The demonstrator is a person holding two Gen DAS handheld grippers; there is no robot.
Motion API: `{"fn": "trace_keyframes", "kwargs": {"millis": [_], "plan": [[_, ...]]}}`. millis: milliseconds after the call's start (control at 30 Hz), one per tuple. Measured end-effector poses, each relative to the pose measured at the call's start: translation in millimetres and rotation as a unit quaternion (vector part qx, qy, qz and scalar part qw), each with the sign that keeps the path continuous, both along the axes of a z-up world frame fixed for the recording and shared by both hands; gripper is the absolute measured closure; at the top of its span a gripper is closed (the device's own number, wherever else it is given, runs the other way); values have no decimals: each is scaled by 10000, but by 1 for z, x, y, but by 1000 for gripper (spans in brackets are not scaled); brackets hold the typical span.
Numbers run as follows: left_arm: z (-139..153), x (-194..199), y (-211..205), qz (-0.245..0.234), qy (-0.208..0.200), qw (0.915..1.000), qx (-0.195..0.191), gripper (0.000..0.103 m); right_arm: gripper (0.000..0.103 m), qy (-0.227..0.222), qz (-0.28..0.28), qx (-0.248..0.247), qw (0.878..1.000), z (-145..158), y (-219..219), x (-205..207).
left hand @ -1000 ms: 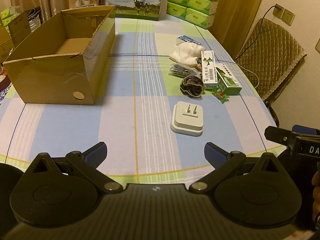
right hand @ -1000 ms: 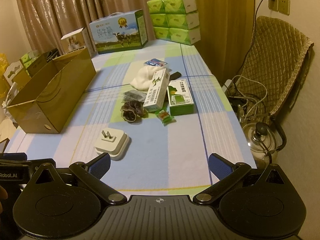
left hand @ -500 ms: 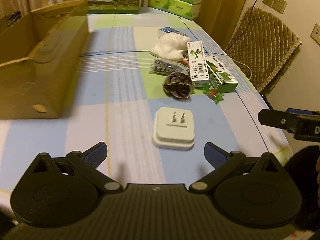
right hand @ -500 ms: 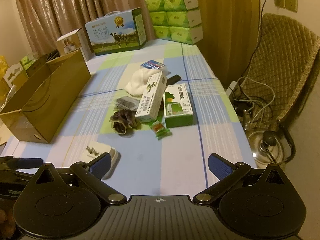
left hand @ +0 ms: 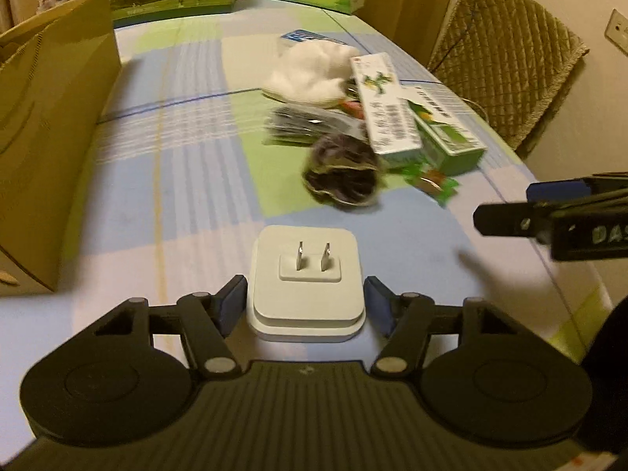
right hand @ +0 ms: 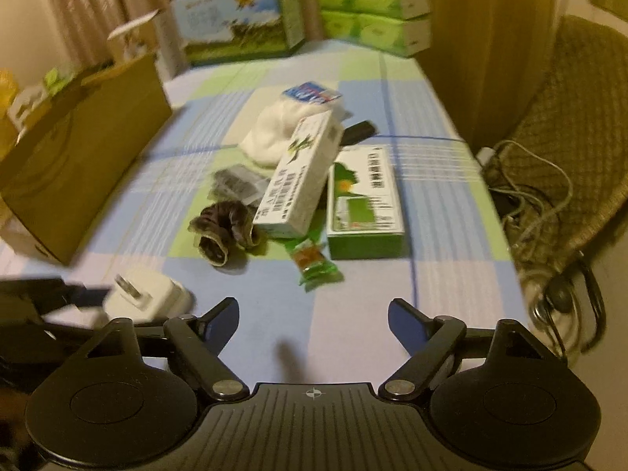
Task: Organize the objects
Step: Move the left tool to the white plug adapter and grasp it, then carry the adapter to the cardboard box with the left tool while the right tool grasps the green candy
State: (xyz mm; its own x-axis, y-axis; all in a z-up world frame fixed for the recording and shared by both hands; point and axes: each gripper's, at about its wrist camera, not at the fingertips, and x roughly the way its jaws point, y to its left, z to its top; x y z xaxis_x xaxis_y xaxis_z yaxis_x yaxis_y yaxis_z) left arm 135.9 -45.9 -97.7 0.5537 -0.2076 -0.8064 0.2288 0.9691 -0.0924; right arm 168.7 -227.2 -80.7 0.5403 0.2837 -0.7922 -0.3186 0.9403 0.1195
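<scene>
White plastic, square and stepped, the plug adapter (left hand: 305, 282) lay flat on the worktop (left hand: 196, 212) with its two metal prongs pointing up. The left tool (left hand: 305, 300) sat around it, one blue pad on either side of the adapter's near half. The pads stood just beside the plastic walls; whether they pressed on them could not be told, and the adapter rested on the checked cloth, not lifted. In the right wrist view the same adapter (right hand: 147, 298) appeared at the lower left, blurred, with a dark finger of the left tool against its side.

The right tool (right hand: 313, 320) hung above the near part of the worktop with its fingers spread wide and nothing between them.

Beyond the adapter lay the other loose things in a loose cluster: a dark scrunchie (left hand: 340, 174), a green candy wrapper (left hand: 433, 184), a long white box (left hand: 386, 119) leaning across a green box (left hand: 447, 133), a grey packet (left hand: 304, 123) and a white cloth (left hand: 310, 74). A brown cardboard box (left hand: 43, 125) stood open at the left of the worktop, well apart from the cluster. A milk carton case (right hand: 235, 19) and stacked green tissue packs (right hand: 369, 8) stood at the far end.
</scene>
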Motion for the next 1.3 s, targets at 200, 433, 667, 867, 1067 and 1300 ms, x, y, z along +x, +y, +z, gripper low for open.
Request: {"fn": "trace_keyframes", "kwargs": {"millis": [200, 433, 667, 867, 1067, 1300], "plan": [[2, 8, 21, 78, -120, 9997, 177, 42, 43, -23, 378, -344, 9987, -27, 16, 35], [-1, 16, 22, 49, -146, 9996, 237, 42, 81, -228, 620, -468, 9967, -35, 22, 37], [-1, 15, 16, -77, -206, 9986, 481, 43, 84, -67, 431, -331, 9985, -30, 21, 19], [26, 0, 22, -113, -334, 9987, 373, 43, 84, -64, 214, 5, 9998, -2, 22, -6], [92, -6, 52, 50, -829, 9961, 298, 43, 84, -664, 597, 427, 9951, 70, 61, -6], [157, 3, 138, 661, -1271, 9866, 780, 43, 84, -955, 1500, 1113, 9777, 129, 160, 9]]}}
